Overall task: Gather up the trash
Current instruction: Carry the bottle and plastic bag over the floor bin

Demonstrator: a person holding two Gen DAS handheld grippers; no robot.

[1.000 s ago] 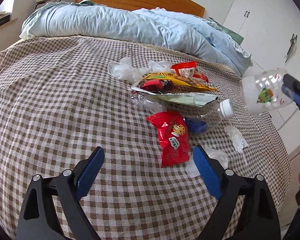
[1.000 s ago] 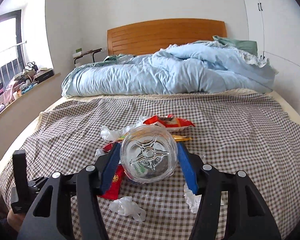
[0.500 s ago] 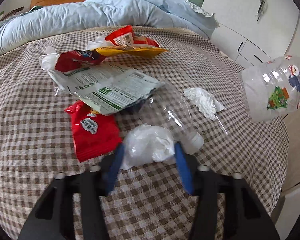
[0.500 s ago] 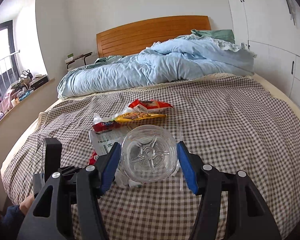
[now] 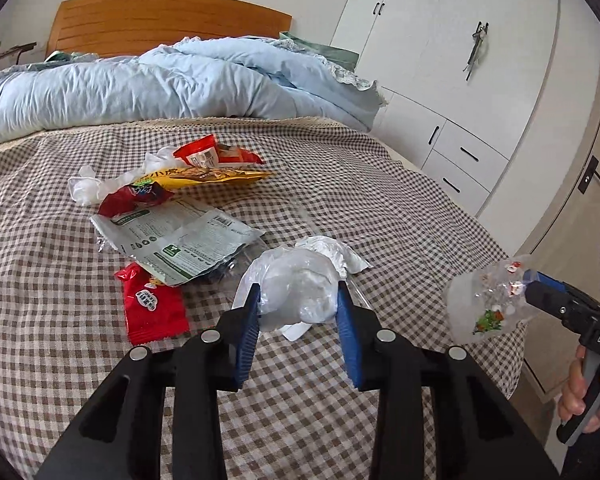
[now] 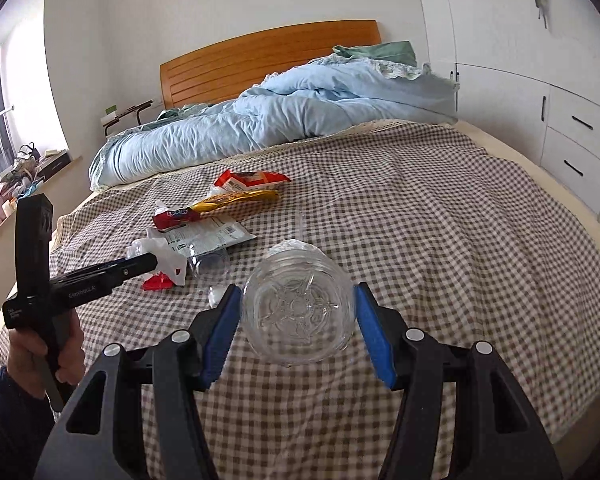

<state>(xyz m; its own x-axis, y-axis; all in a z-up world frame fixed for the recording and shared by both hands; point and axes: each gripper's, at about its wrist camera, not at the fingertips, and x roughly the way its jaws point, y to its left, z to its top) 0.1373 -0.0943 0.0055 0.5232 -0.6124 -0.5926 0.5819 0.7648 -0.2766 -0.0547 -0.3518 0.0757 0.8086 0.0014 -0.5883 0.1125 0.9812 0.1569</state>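
Trash in both tongs above the checked bedspread (image 5: 380,208).

The left gripper (image 5: 298,306) is clamped on a crumpled white bag (image 5: 296,288), pads pressing its flanks, likely because soft film only lifts when squeezed. The right gripper (image 6: 298,322) is clamped on a clear bottle (image 6: 298,316), base facing the camera, gripped across its round body so it should not roll out. In the left view that bottle hangs at 3 o'clock of the bag, well apart. Remaining wrappers (image 5: 180,236) lie at 10 o'clock of the left tongs, a tissue (image 5: 328,250) just beyond the bag at 12 o'clock.
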